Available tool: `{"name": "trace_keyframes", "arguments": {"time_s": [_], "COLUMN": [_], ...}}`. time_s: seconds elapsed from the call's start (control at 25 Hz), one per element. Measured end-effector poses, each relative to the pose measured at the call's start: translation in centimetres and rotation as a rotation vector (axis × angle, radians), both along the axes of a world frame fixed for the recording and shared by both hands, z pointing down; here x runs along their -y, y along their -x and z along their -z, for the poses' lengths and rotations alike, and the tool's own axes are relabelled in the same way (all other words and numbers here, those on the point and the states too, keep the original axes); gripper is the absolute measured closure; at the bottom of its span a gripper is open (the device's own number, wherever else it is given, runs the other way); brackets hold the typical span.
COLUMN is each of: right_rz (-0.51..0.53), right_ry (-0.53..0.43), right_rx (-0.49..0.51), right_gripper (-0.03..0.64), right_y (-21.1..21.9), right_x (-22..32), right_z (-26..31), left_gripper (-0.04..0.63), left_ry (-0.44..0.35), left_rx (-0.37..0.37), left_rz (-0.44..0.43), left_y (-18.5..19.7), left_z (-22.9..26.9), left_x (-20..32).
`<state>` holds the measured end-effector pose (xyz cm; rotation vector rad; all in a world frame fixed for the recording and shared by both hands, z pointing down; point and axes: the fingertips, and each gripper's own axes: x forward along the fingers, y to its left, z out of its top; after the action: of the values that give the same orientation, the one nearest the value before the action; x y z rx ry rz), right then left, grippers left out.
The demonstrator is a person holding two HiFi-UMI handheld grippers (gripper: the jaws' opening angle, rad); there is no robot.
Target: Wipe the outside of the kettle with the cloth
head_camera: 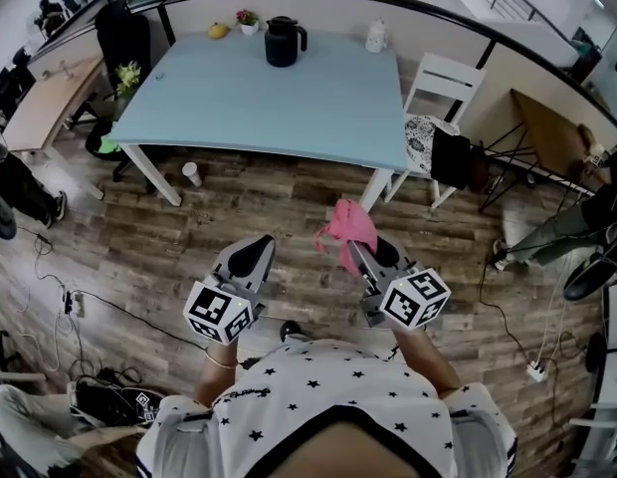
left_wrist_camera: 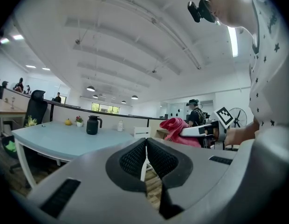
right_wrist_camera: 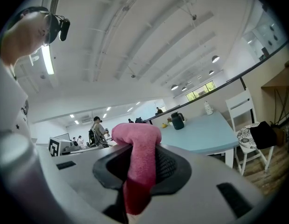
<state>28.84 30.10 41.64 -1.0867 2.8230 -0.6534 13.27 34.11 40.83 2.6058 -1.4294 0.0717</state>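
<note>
A person stands on the wood floor, well back from the pale blue worktop, holding a gripper low in each hand. The right gripper is clamped on a pink cloth that bunches above its jaws and hangs below them. The left gripper has its jaws pressed together, nothing between them. The black kettle stands upright near the worktop's far edge, well apart from both grippers
</note>
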Motion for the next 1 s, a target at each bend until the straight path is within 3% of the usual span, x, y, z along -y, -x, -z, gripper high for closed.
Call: {"name": "trace_keyframes", "arguments": {"time_s": [0.36, 1.0], "right_rz": [-0.023, 0.058], "right_ry": [0.006, 0.040], "right_rx": [-0.003, -0.009], "right_gripper": [0.525, 0.525], "right_y": [2.6, 8.0], "right_x": [1.2, 1.8], "right_z": [-0.1, -1.2], "left_gripper": [0.565, 0.565], "left_ry": [-0.014, 0.017], "left_rx": [-0.005, -0.024], "left_rz": [-0.021, 0.088], "left_y": [2.8, 8.6], "left_z": [0.0, -1.2], "left_x": [1.5, 0.7]}}
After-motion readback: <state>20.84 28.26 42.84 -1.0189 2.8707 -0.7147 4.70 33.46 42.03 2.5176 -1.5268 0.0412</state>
